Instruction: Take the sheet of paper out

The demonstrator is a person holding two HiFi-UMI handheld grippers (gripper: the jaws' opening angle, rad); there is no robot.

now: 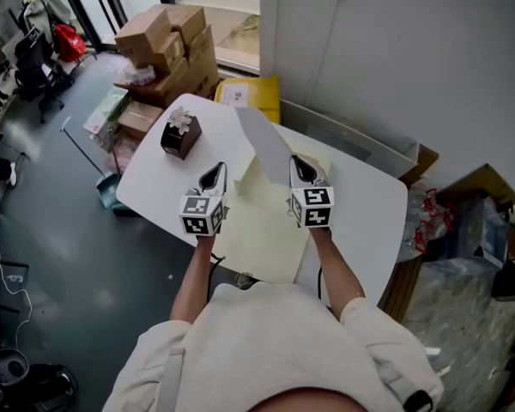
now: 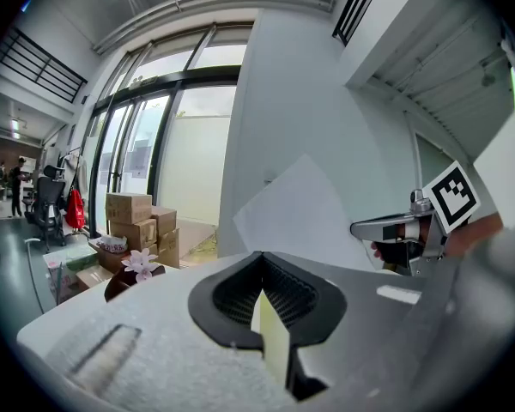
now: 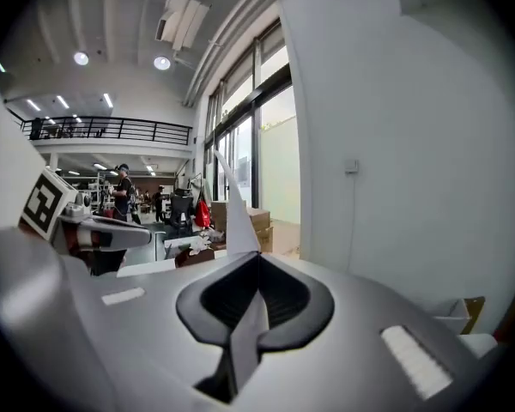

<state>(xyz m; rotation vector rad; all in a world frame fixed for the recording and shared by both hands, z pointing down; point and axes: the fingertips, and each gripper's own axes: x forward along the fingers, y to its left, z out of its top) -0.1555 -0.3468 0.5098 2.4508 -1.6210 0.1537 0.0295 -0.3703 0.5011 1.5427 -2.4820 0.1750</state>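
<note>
A pale yellow folder (image 1: pixel 257 221) lies on the white table (image 1: pixel 369 204) in front of the person. My left gripper (image 1: pixel 213 177) is shut on the folder's left edge; in the left gripper view that yellow edge (image 2: pixel 275 342) stands pinched between the jaws of the left gripper (image 2: pixel 270 316). My right gripper (image 1: pixel 302 168) is shut on a white sheet of paper (image 1: pixel 264 142), which rises tilted up and away from the folder. The right gripper view shows this sheet (image 3: pixel 232 217) running up out of the right gripper (image 3: pixel 245 316).
A dark brown box topped with a white flower (image 1: pixel 180 134) stands at the table's far left corner. Stacked cardboard boxes (image 1: pixel 167 45) and a yellow box (image 1: pixel 249 95) sit on the floor beyond. A white wall (image 1: pixel 395 58) runs along the table's far right side.
</note>
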